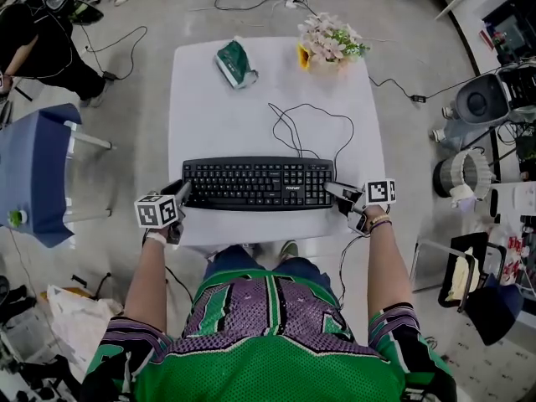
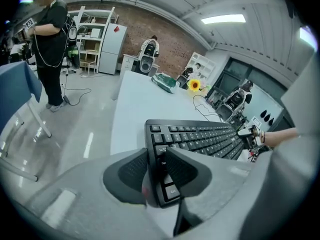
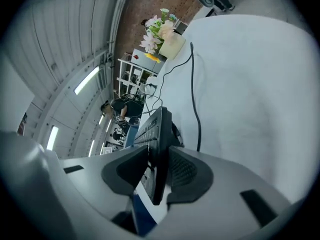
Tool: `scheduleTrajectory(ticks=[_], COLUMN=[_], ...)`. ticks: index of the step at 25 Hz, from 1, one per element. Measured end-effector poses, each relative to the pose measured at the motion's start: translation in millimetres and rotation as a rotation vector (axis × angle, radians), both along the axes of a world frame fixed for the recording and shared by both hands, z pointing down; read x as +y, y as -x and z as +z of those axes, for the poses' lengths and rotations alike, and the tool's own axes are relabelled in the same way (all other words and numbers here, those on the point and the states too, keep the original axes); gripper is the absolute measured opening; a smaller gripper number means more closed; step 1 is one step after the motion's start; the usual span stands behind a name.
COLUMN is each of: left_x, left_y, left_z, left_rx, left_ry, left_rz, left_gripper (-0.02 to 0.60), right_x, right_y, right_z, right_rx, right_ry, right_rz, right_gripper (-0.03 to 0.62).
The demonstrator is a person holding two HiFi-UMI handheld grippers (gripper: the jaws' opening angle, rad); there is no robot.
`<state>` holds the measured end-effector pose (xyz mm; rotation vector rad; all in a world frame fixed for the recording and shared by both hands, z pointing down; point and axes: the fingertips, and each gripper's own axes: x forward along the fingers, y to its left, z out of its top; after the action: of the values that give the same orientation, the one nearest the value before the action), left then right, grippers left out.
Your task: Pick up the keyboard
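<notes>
A black keyboard (image 1: pixel 255 182) lies across the near part of the white table (image 1: pixel 218 99), its cable (image 1: pixel 303 126) looping toward the back. My left gripper (image 1: pixel 181 198) is shut on the keyboard's left end, one pad on top of the keys and the other under the edge (image 2: pixel 159 170). My right gripper (image 1: pixel 337 193) is shut on the right end, and in the right gripper view the keyboard (image 3: pixel 156 134) stands edge-on between its pads. Whether the keyboard has come off the table I cannot tell.
At the table's far edge are a green bag (image 1: pixel 235 62) and a pot of flowers (image 1: pixel 330 43). A blue chair (image 1: pixel 35 174) stands to the left, with a person (image 1: pixel 42 44) beyond it. Bins, a fan and cables crowd the floor on the right (image 1: pixel 462 174).
</notes>
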<state>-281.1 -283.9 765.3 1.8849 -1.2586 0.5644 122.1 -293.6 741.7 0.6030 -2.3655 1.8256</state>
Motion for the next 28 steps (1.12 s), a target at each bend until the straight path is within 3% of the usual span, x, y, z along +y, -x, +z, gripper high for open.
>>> scheduleTrajectory(ticks=[3,7,9,12,14,16,19,28], left_x=[1,1,0,-1,-1,-1,-1,-3], left_y=[1,3,3,3,2,3,3,5], left_z=[1,1,1,1,0,2,5,1], left_rx=[0.011,0.057,0.072,0.087,0.086,0.078,0.089,0.129], left_ry=[0.002,0.009,0.010,0.016,0.017,0.013,0.010,0.024], left_rz=[-0.007,-0.016,-0.017,-0.009,-0.001,-0.002,-0.001,0.030], left_gripper=[0.117,0.117,0.117,0.117,0.117,0.115,0.115,0.115], right_x=[7,4,3,27,41,39,29,32], right_y=[-6,-2,1,28,49,59,61,64], right_z=[-4,-28,-31,-32,-18,-6,-12,-22], right_rx=[-0.067,-0.112,-0.123,-0.210,-0.164,-0.115,-0.153,-0.125], right_ry=[0.038,-0.093,-0.105,0.011,0.036,0.027,0.010,0.004], right_rz=[0.028,-0.002,-0.021,-0.173,-0.257,-0.237,-0.146,-0.102], right_gripper=[0.117,0.115,0.115,0.107,0.109,0.114,0.109,0.087])
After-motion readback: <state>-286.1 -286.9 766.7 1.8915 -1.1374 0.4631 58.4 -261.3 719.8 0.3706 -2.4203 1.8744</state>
